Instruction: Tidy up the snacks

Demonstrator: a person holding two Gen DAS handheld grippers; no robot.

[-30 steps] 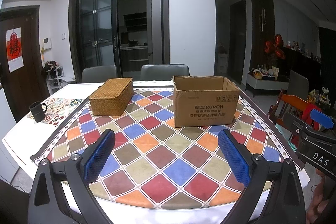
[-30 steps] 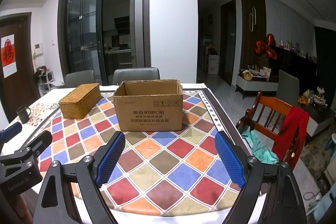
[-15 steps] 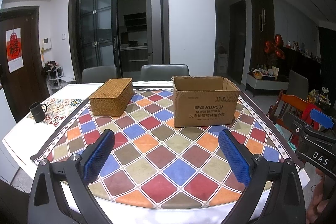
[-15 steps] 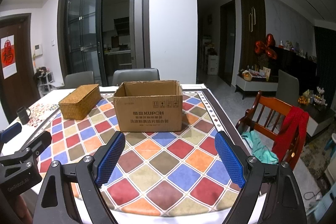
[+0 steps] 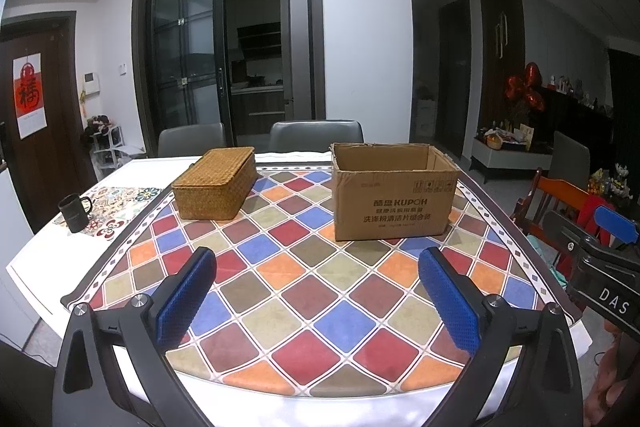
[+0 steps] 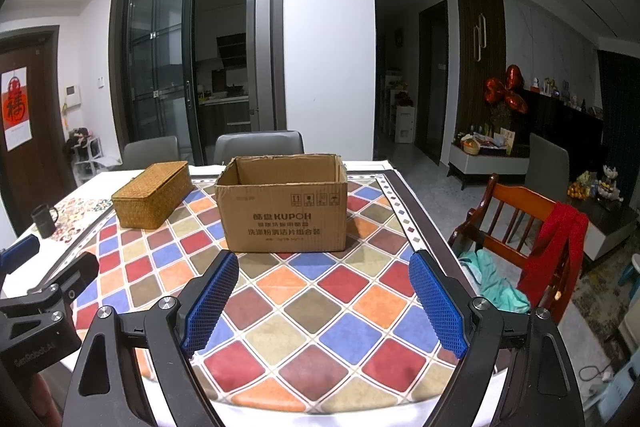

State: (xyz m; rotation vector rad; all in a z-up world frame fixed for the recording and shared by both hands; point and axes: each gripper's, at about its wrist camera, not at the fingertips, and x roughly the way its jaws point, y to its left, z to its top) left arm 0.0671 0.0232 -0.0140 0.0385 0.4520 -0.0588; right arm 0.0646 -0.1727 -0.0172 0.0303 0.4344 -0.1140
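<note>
A: Your left gripper [image 5: 316, 291] is standing wide, blue pads [image 5: 186, 297] holding nothing. Your right gripper [image 6: 322, 291] is the same: wide, nothing between the pads. Both are hovering over the near edge of the table [image 5: 280, 283].

B: And the snacks?

A: None are showing in either view. The carton [image 6: 282, 215] is standing open-topped straight ahead of your right gripper; the basket [image 5: 216, 187] is sitting lidded to its left, well apart from it. A mug [image 5: 74, 213] is off at the far left.

B: So which stage is this?

A: It's fitting two: snacks waiting inside the carton, or snacks put away under that lid. I'm not calling it.

B: How should I be working, then?

A: Keep the fingers wide and level, and be looking down over the carton rim before you commit to any reach.

B: What's hidden?

A: The carton floor, the basket's inside, and the table edge beneath both grippers. The small print on the carton is hard to read.
</note>
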